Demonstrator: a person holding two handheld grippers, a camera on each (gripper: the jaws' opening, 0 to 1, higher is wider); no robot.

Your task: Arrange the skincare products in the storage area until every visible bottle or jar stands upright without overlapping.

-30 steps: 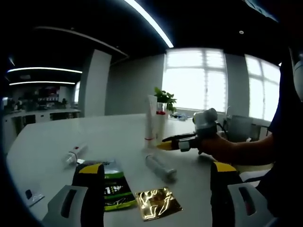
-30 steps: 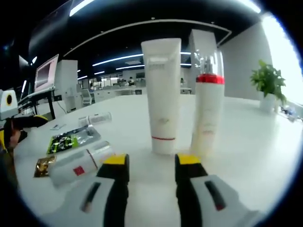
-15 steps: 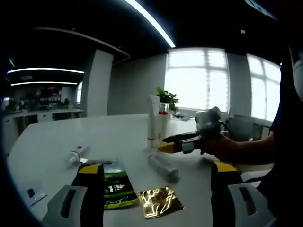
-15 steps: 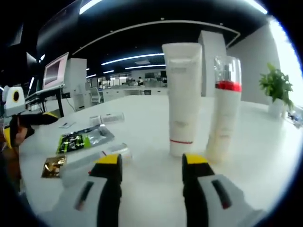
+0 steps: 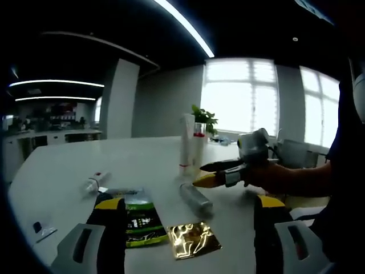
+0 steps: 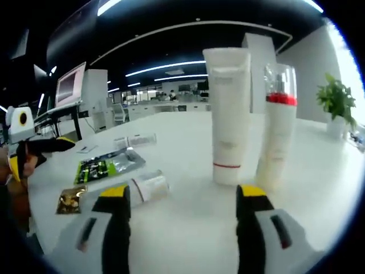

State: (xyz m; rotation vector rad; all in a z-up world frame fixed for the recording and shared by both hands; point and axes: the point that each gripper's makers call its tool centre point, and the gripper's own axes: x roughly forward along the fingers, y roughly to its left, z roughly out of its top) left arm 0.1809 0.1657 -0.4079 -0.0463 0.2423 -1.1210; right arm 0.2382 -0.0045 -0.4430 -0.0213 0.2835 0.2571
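Observation:
Two products stand upright side by side on the white table (image 6: 188, 142): a white tube (image 6: 228, 131) (image 5: 187, 144) and a bottle with a red band (image 6: 278, 134) (image 5: 198, 145). A clear bottle (image 6: 145, 185) (image 5: 195, 197) lies on its side near my right gripper. A small tube (image 6: 134, 140) (image 5: 94, 182) lies further off. My right gripper (image 6: 183, 194) (image 5: 202, 174) is open with nothing between its jaws, short of the upright pair. My left gripper (image 5: 189, 202) (image 6: 34, 145) is open and holds nothing, low over the sachets.
A green sachet (image 5: 140, 220) (image 6: 105, 166) and a gold sachet (image 5: 193, 240) (image 6: 71, 200) lie flat near the left gripper. A potted plant (image 5: 202, 117) (image 6: 336, 97) stands behind the upright pair. A person's hand (image 5: 268, 174) holds the right gripper. A small dark item (image 5: 43, 231) lies at the table's left edge.
The right gripper's jaws have spread wider apart. Its view has shifted so the upright tube and bottle sit further right. The left gripper has hardly moved.

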